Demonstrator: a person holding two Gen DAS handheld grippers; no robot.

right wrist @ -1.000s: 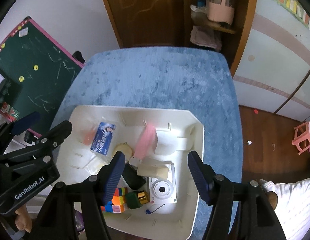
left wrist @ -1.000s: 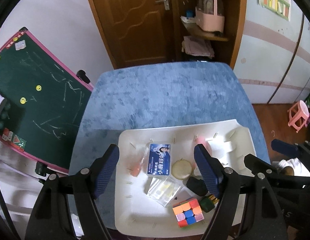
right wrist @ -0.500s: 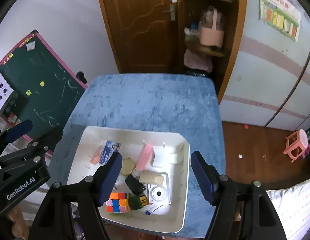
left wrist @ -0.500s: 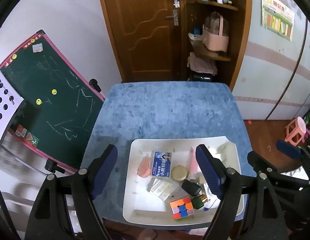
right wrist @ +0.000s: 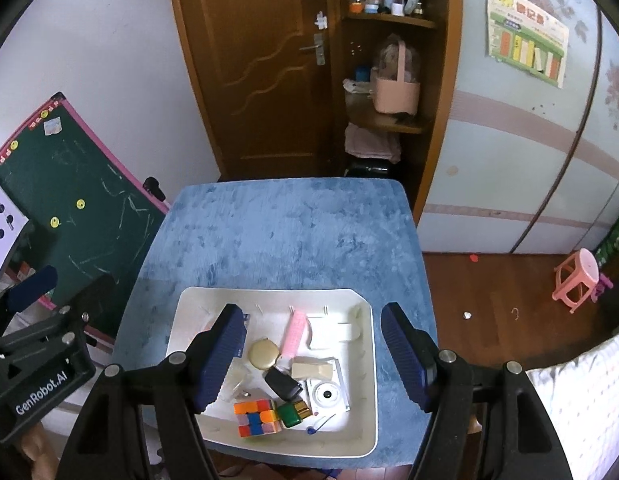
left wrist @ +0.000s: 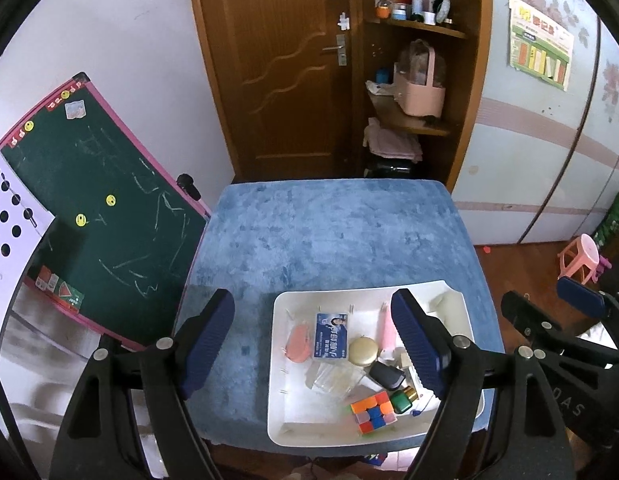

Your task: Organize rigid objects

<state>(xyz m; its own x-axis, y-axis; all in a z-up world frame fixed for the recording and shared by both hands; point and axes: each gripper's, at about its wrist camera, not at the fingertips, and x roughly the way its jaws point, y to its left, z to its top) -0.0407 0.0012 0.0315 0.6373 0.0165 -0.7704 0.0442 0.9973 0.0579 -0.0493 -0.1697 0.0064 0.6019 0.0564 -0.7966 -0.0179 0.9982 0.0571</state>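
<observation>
A white tray (left wrist: 278,400) (right wrist: 372,400) sits at the near edge of the blue table (left wrist: 329,232). In it lie a colour cube (left wrist: 373,412) (right wrist: 257,418), a green bottle (right wrist: 291,414), a black key fob (left wrist: 386,374), a round gold compact (right wrist: 262,354), a blue card box (left wrist: 330,336), a pink comb (right wrist: 293,332), a salmon oval (left wrist: 298,346), a clear case (left wrist: 335,378) and a white camera (right wrist: 325,392). High above the tray, my left gripper (left wrist: 311,320) and right gripper (right wrist: 313,320) both stand open with nothing between their fingers.
A green chalkboard (left wrist: 101,208) leans left of the table. A wooden door (left wrist: 277,60) and a corner shelf with a pink basket (left wrist: 419,92) stand behind it. A pink stool (left wrist: 581,258) sits on the wood floor to the right.
Both grippers have risen away from the tray, which now looks smaller and lower in both views. Their jaws stand slightly wider. The objects in the tray have not moved.
</observation>
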